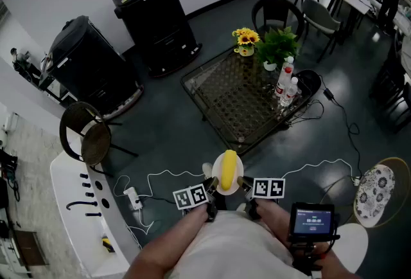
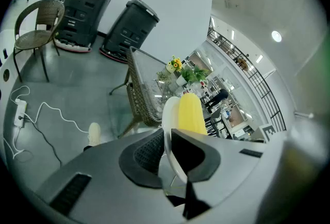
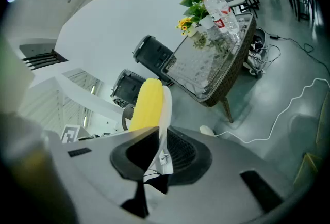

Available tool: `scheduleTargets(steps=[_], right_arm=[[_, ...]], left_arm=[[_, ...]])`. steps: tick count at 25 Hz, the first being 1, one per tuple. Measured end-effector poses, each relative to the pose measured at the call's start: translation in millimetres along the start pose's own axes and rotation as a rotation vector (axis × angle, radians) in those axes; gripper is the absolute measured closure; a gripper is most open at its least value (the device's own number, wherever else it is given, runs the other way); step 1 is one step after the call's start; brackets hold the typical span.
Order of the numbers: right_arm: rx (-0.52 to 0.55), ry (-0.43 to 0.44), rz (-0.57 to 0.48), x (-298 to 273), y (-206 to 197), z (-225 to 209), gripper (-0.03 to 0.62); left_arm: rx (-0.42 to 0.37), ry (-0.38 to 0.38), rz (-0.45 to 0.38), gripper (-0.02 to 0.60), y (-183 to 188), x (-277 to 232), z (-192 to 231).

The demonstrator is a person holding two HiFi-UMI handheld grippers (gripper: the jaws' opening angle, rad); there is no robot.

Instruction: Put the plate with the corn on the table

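Observation:
A white plate (image 1: 220,182) carrying a yellow corn cob (image 1: 228,168) hangs in the air in front of me, short of the table. My left gripper (image 1: 210,186) is shut on the plate's left rim and my right gripper (image 1: 243,184) is shut on its right rim. In the left gripper view the plate (image 2: 169,113) stands edge-on between the jaws of the left gripper (image 2: 167,152), with the corn (image 2: 190,112) to its right. In the right gripper view the plate's rim (image 3: 166,110) runs between the jaws of the right gripper (image 3: 159,148), with the corn (image 3: 146,104) to its left. The glass-topped wicker table (image 1: 234,99) stands ahead.
On the table's far right corner stand a pot of sunflowers (image 1: 245,40), a green plant (image 1: 277,46) and bottles (image 1: 285,83). Two black bins (image 1: 154,22) and a wicker chair (image 1: 90,136) stand to the left. White cables (image 1: 160,176) and a power strip (image 1: 133,198) lie on the floor.

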State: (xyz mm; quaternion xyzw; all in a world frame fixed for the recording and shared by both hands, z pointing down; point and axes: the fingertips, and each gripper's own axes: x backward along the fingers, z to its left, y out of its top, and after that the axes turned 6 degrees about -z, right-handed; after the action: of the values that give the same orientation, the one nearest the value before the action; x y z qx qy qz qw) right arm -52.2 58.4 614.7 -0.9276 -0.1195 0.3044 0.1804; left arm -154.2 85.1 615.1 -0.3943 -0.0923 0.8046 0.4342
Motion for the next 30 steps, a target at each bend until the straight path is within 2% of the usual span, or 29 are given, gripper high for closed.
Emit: scheduleTargets(steps=[7,12,19,30], right_arm=[[0.061,-0.008,-0.001,21,-14,18,0.543],[0.073,0.033,0.001,8,-7,34,0.545],[0.047,0.025,-0.006,26,-14,30,0.543],[0.057,0.023,-0.008,29,-15,32,0.543]], left_arm=[[-0.012,-0.003,-0.014,0.529,-8,29,-11],[-0.015,0.004,-0.049,0.532,13,37,-7],[-0.014,-0.012,-0.028,0.532,-2,39,-17],[0.006,-0.021,-0.014,0.532,-5,41,-17]])
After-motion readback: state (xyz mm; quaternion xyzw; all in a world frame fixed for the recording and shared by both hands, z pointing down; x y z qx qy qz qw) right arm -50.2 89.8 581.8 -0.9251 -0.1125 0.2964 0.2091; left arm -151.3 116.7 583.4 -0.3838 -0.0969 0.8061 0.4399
